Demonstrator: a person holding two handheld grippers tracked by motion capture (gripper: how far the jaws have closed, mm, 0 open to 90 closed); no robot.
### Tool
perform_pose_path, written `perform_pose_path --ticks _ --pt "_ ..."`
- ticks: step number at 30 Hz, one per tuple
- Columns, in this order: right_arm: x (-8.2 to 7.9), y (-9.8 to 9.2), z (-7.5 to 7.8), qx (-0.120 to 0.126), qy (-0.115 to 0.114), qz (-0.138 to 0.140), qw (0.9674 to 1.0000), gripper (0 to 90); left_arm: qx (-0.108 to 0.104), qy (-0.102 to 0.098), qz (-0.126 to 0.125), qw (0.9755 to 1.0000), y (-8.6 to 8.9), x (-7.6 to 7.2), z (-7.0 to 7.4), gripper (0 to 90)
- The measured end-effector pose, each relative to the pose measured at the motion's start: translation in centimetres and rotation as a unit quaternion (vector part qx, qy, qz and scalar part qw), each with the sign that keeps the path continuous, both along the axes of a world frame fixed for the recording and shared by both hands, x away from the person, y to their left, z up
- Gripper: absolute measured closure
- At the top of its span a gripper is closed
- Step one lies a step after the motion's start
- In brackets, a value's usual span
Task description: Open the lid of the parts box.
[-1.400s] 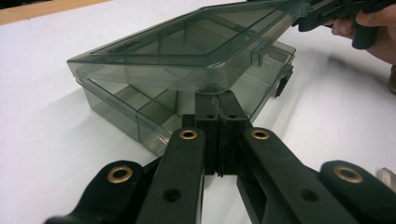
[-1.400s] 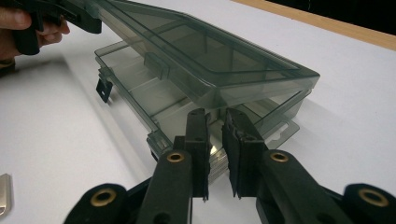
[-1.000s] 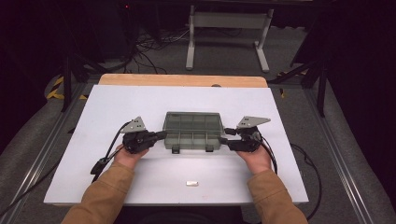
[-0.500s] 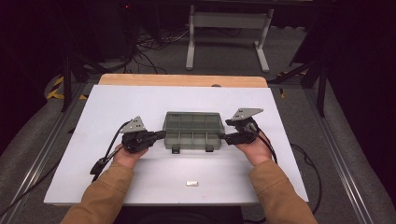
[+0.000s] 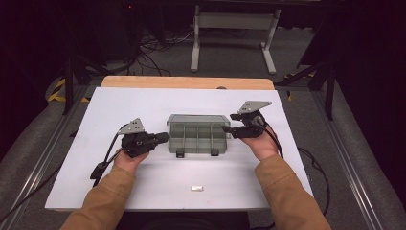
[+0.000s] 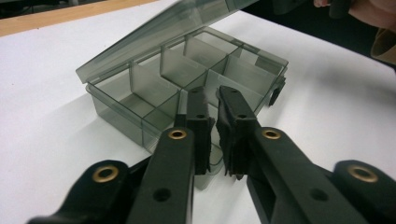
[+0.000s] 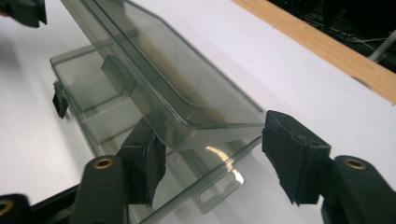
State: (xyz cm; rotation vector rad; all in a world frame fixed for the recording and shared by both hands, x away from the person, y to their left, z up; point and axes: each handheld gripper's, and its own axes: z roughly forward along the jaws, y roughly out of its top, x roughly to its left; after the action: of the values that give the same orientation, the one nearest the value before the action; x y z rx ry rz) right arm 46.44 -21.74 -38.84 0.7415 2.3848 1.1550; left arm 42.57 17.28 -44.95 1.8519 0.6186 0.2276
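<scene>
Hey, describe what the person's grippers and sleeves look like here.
Both the left gripper and the right gripper are black, each topped by a grey three-cornered plate and trailing a black cable. Their fingers are black with brass-coloured rivets and rough dark pads. The person wears tan-orange long sleeves.

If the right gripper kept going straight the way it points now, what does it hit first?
Most likely the raised lid of the clear compartment box. In the right gripper view the lid's corner already sits between the jaws of the right gripper, near one pad; whether it touches is unclear.
</scene>
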Motion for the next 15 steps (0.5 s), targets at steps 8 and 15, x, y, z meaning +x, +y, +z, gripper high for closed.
perform_pose_path --ticks 8,15 --pt "1.6 0.2 1.1 0.005 -0.003 -0.007 1.0000 49.7 0.006 -0.009 0.008 0.9999 0.6 -0.4 0.4 72.6" --pt "3.4 0.4 1.5 0.015 -0.002 -0.013 0.9998 54.6 0.006 -0.023 0.020 0.9995 1.5 -1.1 0.6 68.1"
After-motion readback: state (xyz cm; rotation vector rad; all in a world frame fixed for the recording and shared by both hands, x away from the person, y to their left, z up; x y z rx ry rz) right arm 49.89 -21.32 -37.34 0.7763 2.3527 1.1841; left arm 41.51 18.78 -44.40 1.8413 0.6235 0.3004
